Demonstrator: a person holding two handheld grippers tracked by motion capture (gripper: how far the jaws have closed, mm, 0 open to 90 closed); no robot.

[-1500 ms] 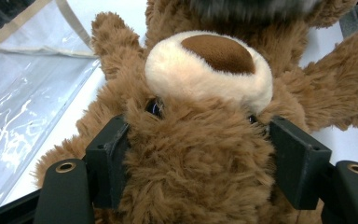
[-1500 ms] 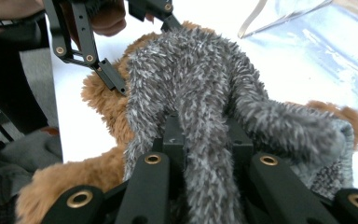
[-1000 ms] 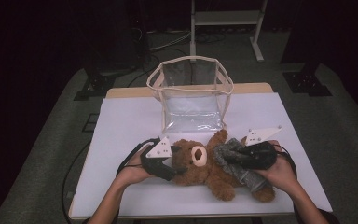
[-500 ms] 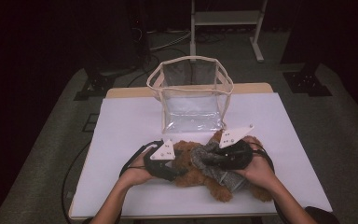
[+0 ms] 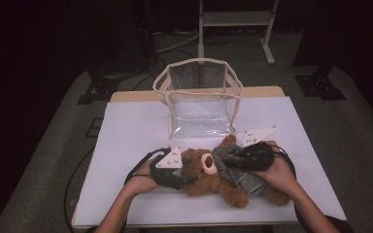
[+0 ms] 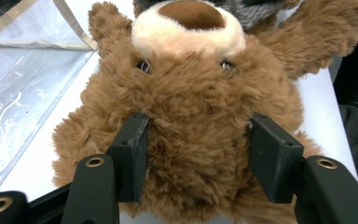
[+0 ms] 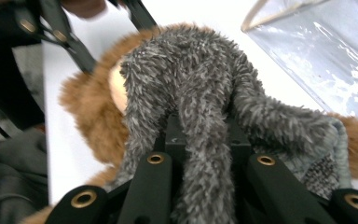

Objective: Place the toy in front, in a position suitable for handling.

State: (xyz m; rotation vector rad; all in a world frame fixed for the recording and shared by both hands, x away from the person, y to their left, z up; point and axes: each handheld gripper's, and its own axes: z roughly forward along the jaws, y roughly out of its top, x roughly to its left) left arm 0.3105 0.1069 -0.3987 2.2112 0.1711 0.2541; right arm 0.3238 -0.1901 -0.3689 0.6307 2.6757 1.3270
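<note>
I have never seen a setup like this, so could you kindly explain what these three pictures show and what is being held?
A person works at a table with a hand-held two-jaw gripper in each hand. One picture looks down from above; the other two come from cameras riding on each gripper, looking along its black jaws. On the table lie a teddy bear with a grey garment and, behind it, a clear bag. The left gripper has just been closing around the bear's head, pads in the fur. The right gripper is shut on the garment.

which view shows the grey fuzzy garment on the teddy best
The right gripper view: the grey garment is close up, pinched in the jaws. The high view shows it small on the teddy bear; the left gripper view catches just a sliver at the top.
</note>
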